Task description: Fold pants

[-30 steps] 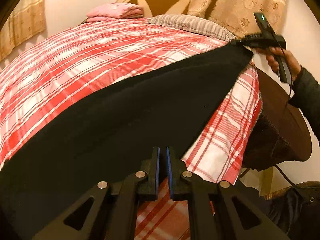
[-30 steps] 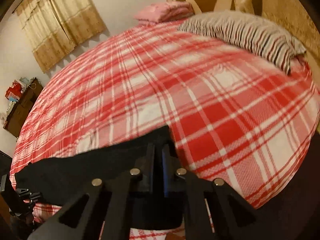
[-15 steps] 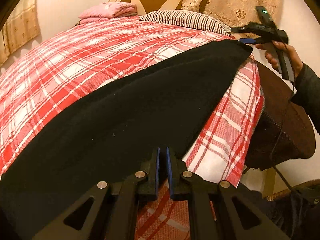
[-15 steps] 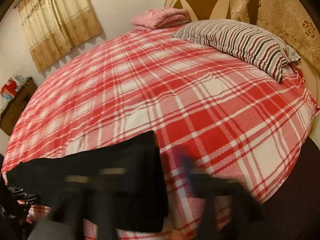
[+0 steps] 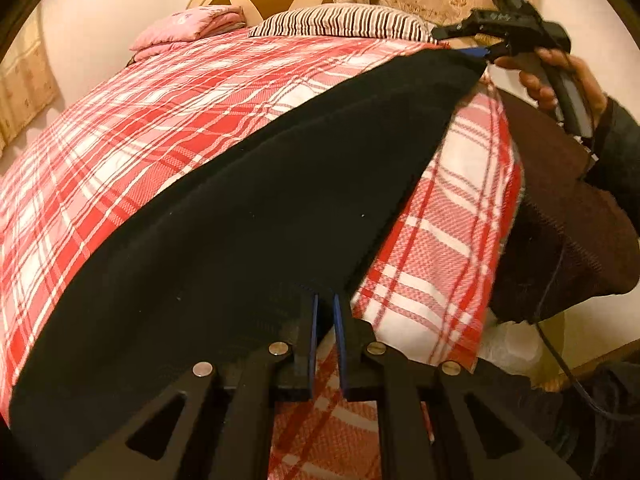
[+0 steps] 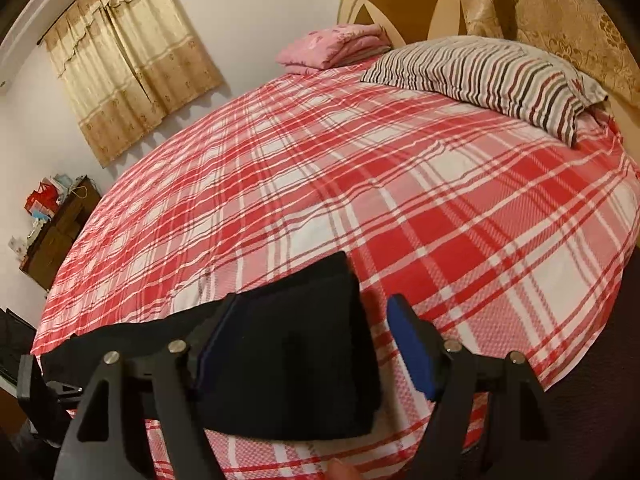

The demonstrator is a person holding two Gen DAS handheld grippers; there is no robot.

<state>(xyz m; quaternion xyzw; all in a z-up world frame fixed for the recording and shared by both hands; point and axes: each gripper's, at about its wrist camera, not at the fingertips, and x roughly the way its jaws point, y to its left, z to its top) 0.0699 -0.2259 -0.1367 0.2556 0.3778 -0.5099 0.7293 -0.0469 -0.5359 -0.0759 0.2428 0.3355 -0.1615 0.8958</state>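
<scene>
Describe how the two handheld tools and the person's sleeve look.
Each tool is black plastic with triangular cut-outs, silver screws and blue pads on its fingers: the left tool, the right tool. The right one shows a green light and a trailing black cable. The sleeve is dark.

black pants (image 5: 248, 240) lie on a red-and-white plaid bedspread (image 6: 360, 184). at the bedspread's far end sit a white pillow (image 6: 492, 76) with dark stripes and a pink folded blanket (image 6: 336, 46). beige patterned curtains (image 6: 132, 56) hang beyond the bedspread. both grippers carry blue pads (image 6: 412, 348).
</scene>
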